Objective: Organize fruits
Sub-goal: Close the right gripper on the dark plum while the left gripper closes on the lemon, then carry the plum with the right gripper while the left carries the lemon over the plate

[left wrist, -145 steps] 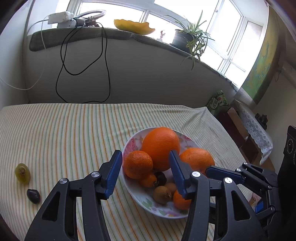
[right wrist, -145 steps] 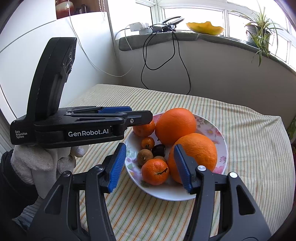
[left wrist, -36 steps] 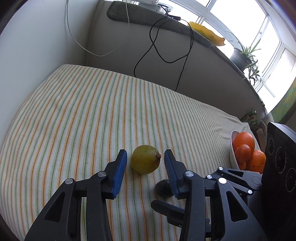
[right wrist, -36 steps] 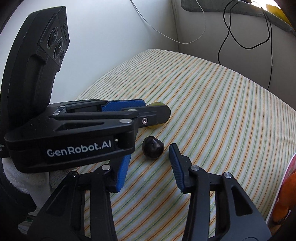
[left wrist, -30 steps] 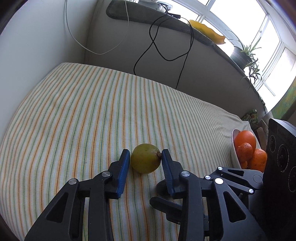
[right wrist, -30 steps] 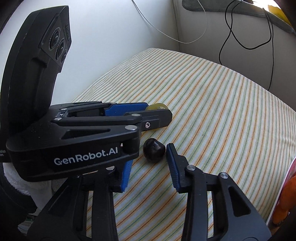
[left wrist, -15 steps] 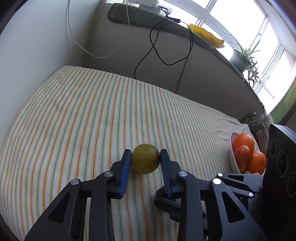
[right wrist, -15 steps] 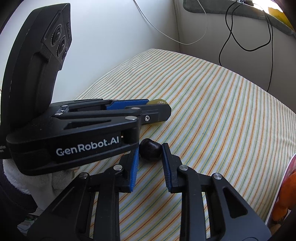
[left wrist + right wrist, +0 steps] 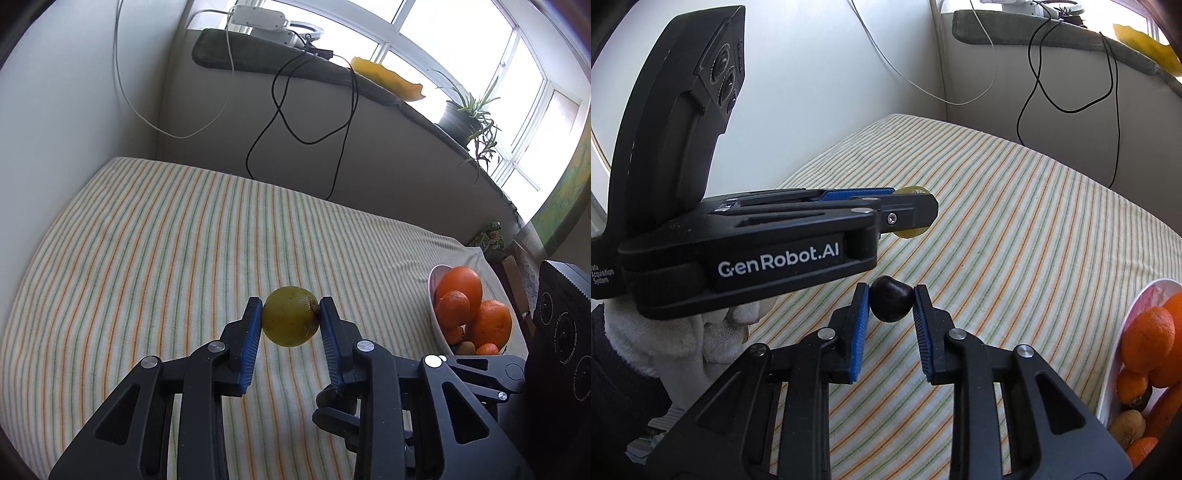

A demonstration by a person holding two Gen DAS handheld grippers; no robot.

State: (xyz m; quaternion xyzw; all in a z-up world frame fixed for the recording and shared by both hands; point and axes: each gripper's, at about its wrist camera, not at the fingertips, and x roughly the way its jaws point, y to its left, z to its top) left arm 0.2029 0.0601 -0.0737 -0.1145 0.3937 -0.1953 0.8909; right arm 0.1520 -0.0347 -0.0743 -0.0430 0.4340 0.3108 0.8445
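Yellow-green fruit [image 9: 290, 322] pinched in left tool [image 9: 290, 325], dark fruit [image 9: 890, 304] pinched in right tool [image 9: 891, 306], both above striped cloth [image 9: 155, 251].

The left tool [image 9: 290, 321] is squeezed tight on a green fruit [image 9: 290, 316]. The right tool [image 9: 891, 301] is squeezed tight on a small dark fruit [image 9: 890, 299]. They sit side by side.

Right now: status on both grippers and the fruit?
Left gripper shut on green fruit. Right gripper shut on dark fruit. Bowl of oranges to the right, path over the striped cloth open.
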